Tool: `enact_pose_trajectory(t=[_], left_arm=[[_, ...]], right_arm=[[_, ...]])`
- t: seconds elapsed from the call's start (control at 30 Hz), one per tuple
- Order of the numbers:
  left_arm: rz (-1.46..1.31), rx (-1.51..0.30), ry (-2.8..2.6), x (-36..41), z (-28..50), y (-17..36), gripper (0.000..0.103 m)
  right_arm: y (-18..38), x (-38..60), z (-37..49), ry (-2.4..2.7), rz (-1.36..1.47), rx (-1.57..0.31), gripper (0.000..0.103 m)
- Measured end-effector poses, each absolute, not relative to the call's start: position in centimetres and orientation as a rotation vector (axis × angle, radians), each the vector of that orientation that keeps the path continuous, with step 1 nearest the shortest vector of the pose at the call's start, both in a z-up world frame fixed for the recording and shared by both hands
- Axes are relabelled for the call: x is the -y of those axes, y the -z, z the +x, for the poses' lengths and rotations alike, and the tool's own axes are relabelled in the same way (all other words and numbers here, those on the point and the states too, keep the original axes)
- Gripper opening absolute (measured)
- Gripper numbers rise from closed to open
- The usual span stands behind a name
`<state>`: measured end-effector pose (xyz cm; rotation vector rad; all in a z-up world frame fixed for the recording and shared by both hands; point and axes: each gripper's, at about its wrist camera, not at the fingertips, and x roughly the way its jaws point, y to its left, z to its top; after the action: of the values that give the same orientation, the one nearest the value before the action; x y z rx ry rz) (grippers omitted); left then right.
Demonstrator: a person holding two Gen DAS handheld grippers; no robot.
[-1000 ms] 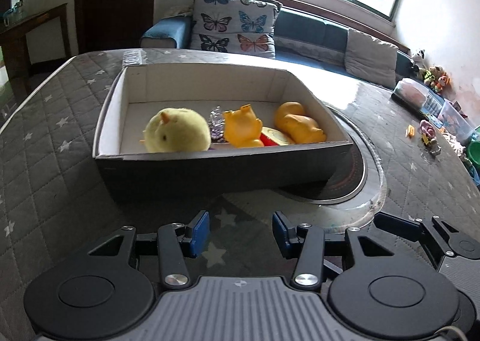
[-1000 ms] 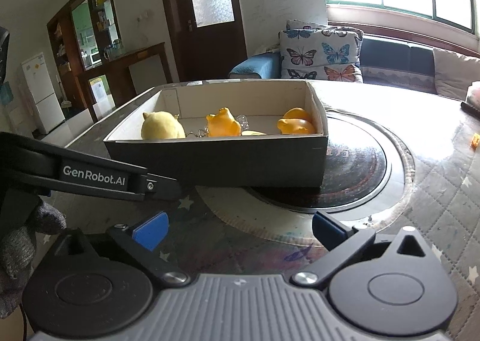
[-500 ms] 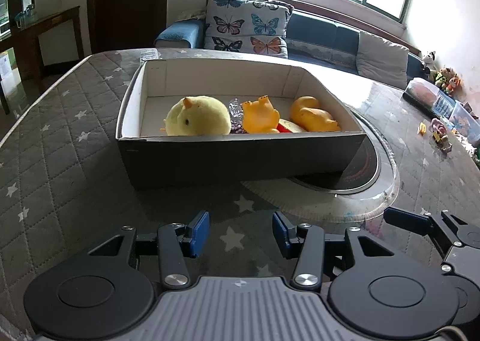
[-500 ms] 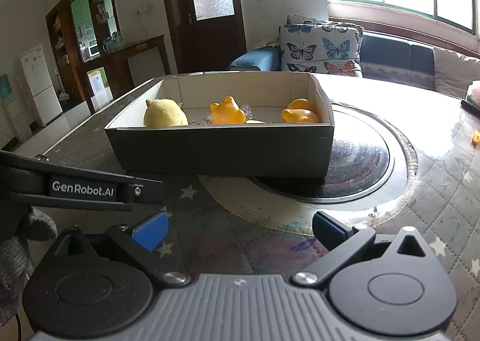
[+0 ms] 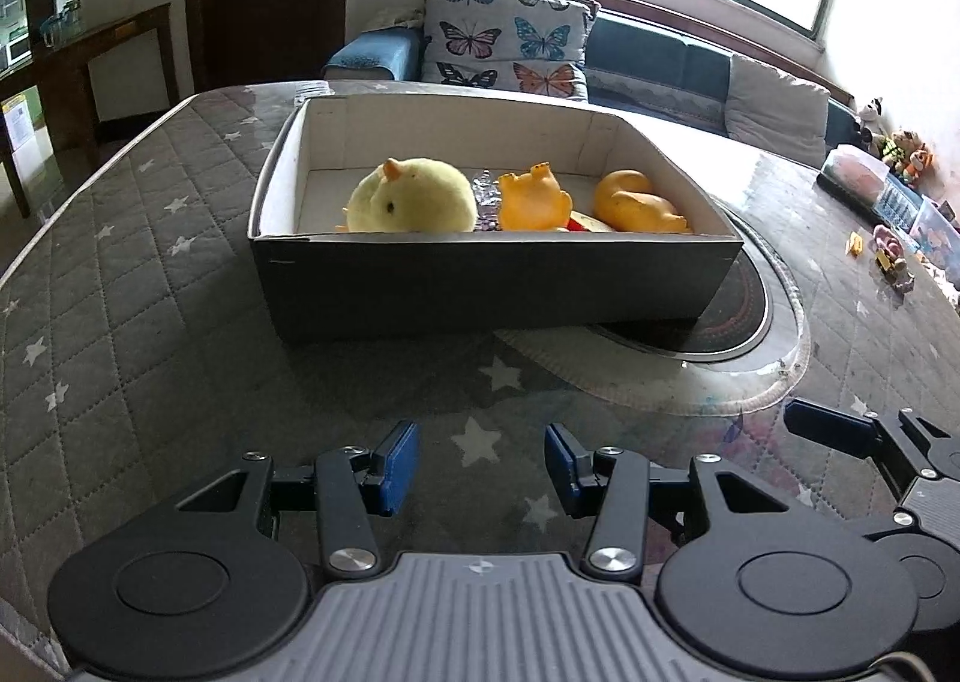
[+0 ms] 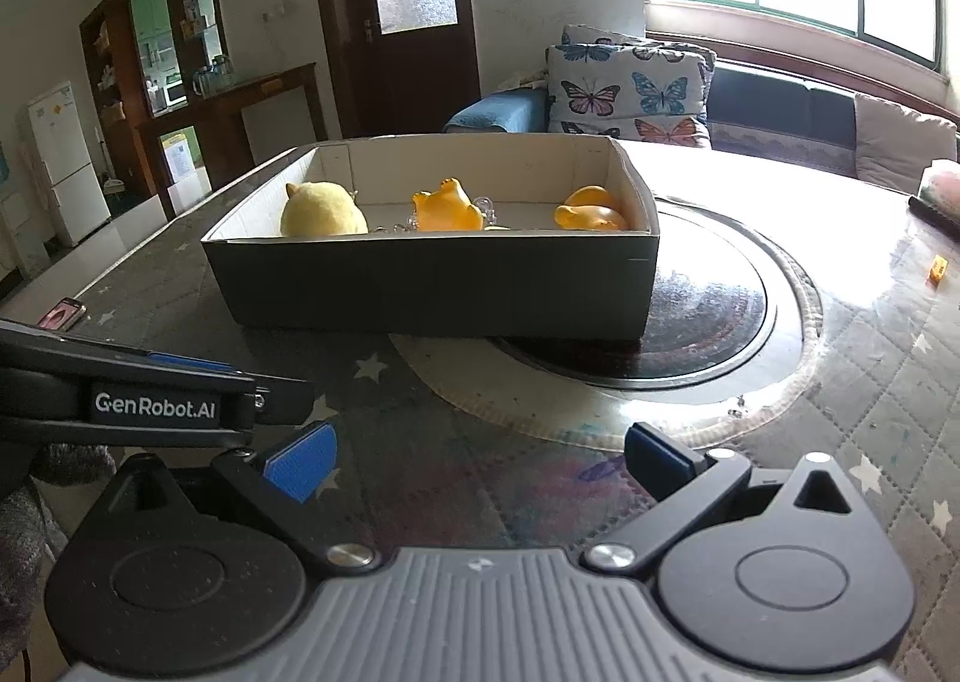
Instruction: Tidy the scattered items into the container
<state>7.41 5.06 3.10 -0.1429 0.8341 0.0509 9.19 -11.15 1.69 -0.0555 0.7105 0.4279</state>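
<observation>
The box [image 5: 492, 286] sits on the tabletop [image 5: 150, 334], its right end overlapping a dark round inset [image 5: 738, 316] in the surface. Inside it, from the left wrist view, a yellow plush chick [image 5: 414, 199] lies at the left, an orange toy [image 5: 534, 199] near the middle, and a second orange toy [image 5: 636, 205] at the right; something shiny and crinkled [image 5: 486, 196] sits between the chick and the middle toy, and a bit of red and yellow [image 5: 585, 225] shows low between the two orange toys, though the box wall hides too much of it to say what it is. The left gripper [image 5: 480, 460] hangs over the tabletop in front of the box, well apart from it, its jaws narrowly apart and holding nothing. The right gripper [image 6: 480, 457] is also short of the box, just beside the left one, its jaws spread wide and empty. In the right wrist view the chick [image 6: 324, 211], middle toy [image 6: 447, 211] and right toy [image 6: 591, 214] all lie within the box [image 6: 432, 286] walls. A phone [image 6: 60, 314] rests on the tabletop's far left edge, and a few small toys [image 5: 888, 256] lie scattered on the right side of the tabletop, well apart from the box. A sofa with butterfly cushions [image 5: 510, 46] stands behind.
</observation>
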Motion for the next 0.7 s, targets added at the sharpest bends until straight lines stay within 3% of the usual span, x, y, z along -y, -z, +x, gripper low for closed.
enact_pose_trajectory(t=[0.7], left_arm=[[-0.167,-0.841,-0.066,-5.3,6.4,-2.4,0.049]], right_arm=[[-1.3,10.6,8.1,-0.426,-0.072,-0.709,0.103]])
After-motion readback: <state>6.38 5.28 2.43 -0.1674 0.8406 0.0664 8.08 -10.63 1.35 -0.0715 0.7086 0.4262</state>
